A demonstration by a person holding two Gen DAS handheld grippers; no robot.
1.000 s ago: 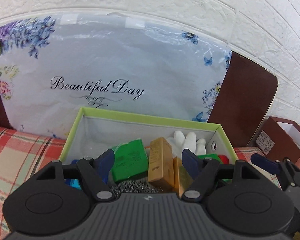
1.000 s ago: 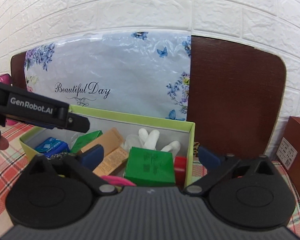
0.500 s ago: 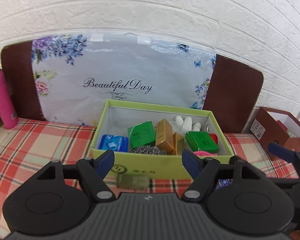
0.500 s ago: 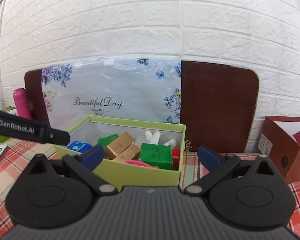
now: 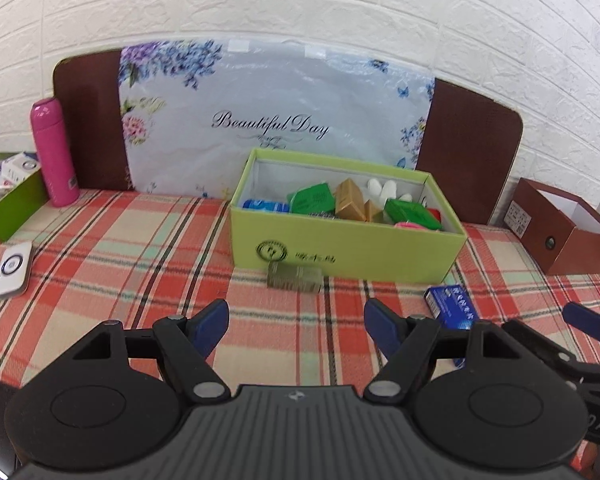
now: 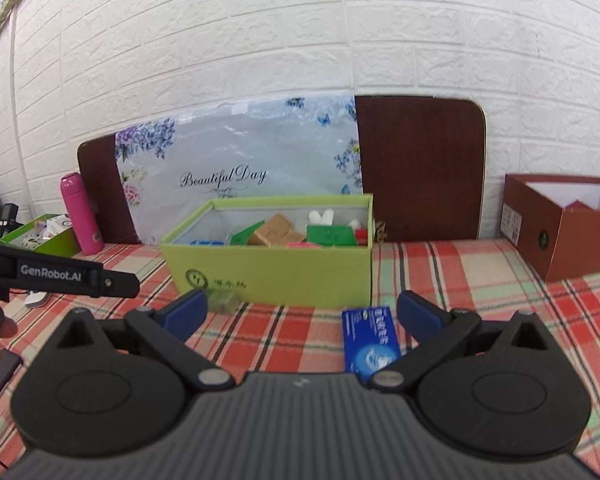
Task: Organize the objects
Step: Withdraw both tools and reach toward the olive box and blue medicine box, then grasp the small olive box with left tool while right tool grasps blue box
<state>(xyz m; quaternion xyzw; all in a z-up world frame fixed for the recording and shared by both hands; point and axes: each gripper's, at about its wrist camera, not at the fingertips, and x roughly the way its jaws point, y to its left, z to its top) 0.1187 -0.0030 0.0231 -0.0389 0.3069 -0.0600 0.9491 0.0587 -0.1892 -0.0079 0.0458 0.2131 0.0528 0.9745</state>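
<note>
A lime-green open box (image 5: 352, 252) (image 6: 276, 276) stands on the plaid cloth and holds several small packs: green, tan, blue, white and pink. A small translucent pack (image 5: 295, 276) (image 6: 222, 302) lies against the box's front wall. A blue pack (image 5: 450, 304) (image 6: 370, 340) lies on the cloth near the box's front right corner. My left gripper (image 5: 296, 326) is open and empty, back from the box. My right gripper (image 6: 302, 314) is open too, with the blue pack on the cloth just inside its right finger, untouched.
A pink bottle (image 5: 54, 152) (image 6: 82, 214) and a green tray of small items (image 5: 8, 196) (image 6: 40, 234) stand at the left. A white device (image 5: 14, 268) lies on the cloth. A brown open box (image 5: 560, 228) (image 6: 564, 224) sits at the right. A floral board (image 5: 276, 120) leans on the brick wall.
Both grippers have drawn back from over the green box, so the box looks smaller and the cloth, translucent pack and blue pack have come into view. Both stayed open.
</note>
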